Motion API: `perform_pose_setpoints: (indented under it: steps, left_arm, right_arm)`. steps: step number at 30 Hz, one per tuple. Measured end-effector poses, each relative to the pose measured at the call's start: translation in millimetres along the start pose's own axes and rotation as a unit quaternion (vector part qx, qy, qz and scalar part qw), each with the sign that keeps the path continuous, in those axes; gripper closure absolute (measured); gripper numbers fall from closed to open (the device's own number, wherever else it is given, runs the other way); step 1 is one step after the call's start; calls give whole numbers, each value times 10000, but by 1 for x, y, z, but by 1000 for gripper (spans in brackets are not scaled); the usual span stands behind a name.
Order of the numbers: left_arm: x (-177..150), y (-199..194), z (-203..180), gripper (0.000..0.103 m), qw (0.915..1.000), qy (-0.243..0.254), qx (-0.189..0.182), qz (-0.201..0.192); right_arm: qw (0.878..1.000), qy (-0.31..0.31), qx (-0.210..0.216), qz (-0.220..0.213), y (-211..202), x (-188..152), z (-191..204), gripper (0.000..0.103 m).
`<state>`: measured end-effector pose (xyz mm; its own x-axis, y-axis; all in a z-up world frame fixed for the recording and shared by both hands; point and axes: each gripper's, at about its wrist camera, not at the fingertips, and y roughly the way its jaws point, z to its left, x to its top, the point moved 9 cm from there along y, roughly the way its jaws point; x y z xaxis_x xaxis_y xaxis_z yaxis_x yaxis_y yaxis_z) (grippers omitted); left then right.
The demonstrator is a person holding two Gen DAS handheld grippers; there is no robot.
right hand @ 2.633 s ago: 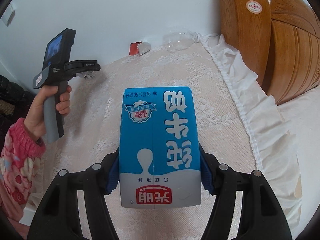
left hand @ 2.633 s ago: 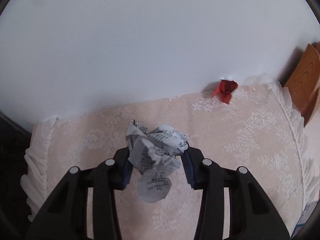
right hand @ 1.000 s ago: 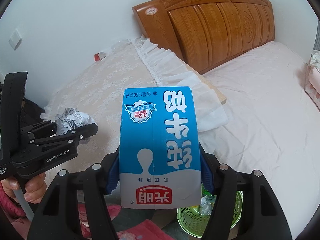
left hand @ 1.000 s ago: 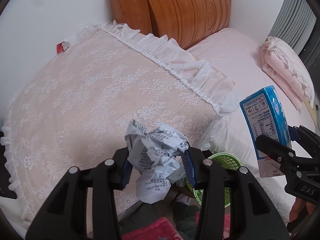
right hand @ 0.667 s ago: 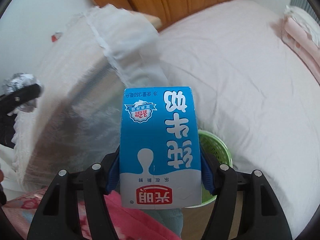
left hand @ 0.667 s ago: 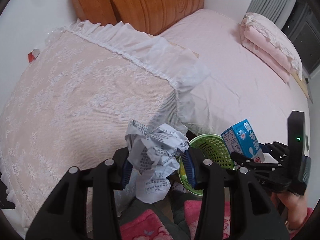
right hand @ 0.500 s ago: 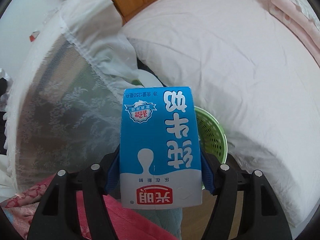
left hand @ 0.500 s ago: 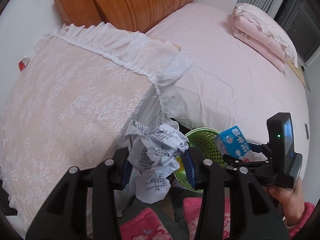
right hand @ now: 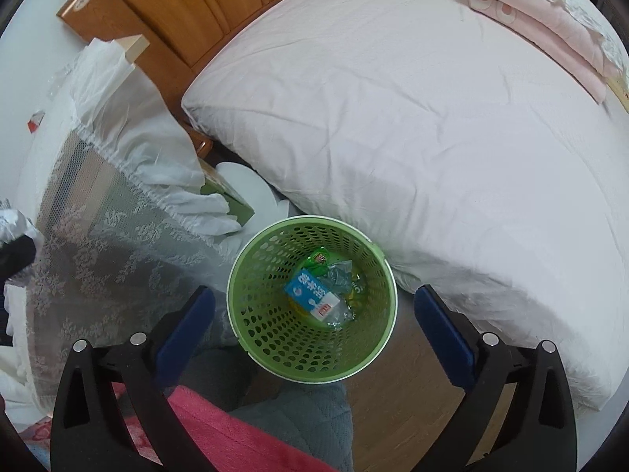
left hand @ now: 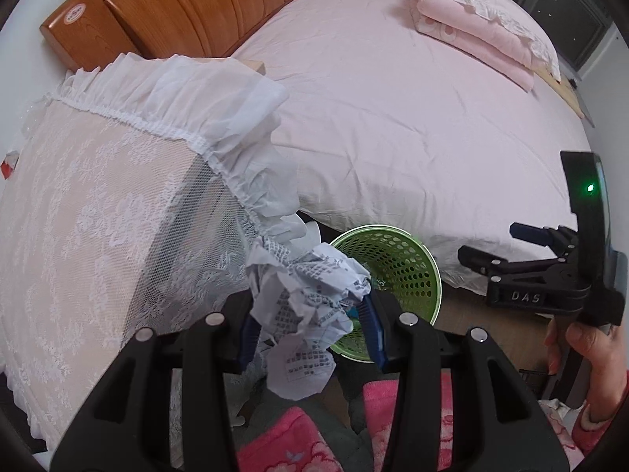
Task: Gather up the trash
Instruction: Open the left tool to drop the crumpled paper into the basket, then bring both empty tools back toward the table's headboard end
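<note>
My left gripper (left hand: pixel 308 324) is shut on a crumpled ball of printed paper (left hand: pixel 302 299), held just left of and above the green mesh bin (left hand: pixel 409 259). My right gripper (right hand: pixel 312 320) points down over the same green bin (right hand: pixel 275 338); its jaws are opening wide with nothing between them. The blue milk carton (right hand: pixel 312 294) lies at the bottom of the bin among clear plastic wrappers. In the left wrist view the right gripper (left hand: pixel 495 242) shows at the right, held by a hand (left hand: pixel 589 358).
The bin stands on a wooden floor between a lace-covered nightstand (left hand: pixel 90 212) and a bed with a pale pink sheet (right hand: pixel 432 110). A wooden headboard (left hand: pixel 188 4) is at the back. A small red scrap (right hand: pixel 34 122) lies on the nightstand's far edge. Pink-clad legs (right hand: pixel 220 428) are below.
The right gripper's jaws have spread and the milk carton has dropped from them into the green bin. Both grippers swung from the nightstand toward the bin and tilted downward; the left keeps the paper ball.
</note>
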<state>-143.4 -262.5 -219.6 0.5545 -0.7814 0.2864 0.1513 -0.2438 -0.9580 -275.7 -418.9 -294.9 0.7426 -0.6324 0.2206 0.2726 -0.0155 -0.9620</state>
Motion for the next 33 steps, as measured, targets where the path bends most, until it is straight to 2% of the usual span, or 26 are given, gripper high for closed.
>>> perform_pose_setpoints:
  steps: [6,12,13,14,16,18,20,27,33]
  left_arm:
    - [-4,25,-34,60,9981,488,-254,272]
    - [-24,85,-68,57,9914,975,-415,769]
    - [-28,95,-72,51,9897,1026,-443,889]
    - [-33,104,-76,37,9887,1046,-429,982]
    - [-40,115,-78,19,9881,1046,-294,1090]
    - [-46,118,-84,17,9876,1062,-293,1119]
    - [-48,117,-91,11,9871,1079,-372,1126]
    - [-45,106,-101,8,9879,1237,-280,896]
    - [-36,94,-91,8,9909,1098,-213,752]
  right_arm:
    - [9997,160,-67,-191,-19,13,-21,3]
    - [9989,371,-131,-256,-28,13,-45,3]
    - [9988,387,-148,-251,-28,12,-48,3]
    - [9988,394,-165,-239,-28,11,-51,3]
    - [9988,408,-197,-181,-27,8,-56,3]
    - [9988,421,-193,-135,-24,5,-60,3]
    - [9989,428,-187,-91,-22,2,-62,3]
    - [9989,437,-156,-72,-20,-5,-62,3]
    - [9991,382,-110,-169,-24,-3,-56,3]
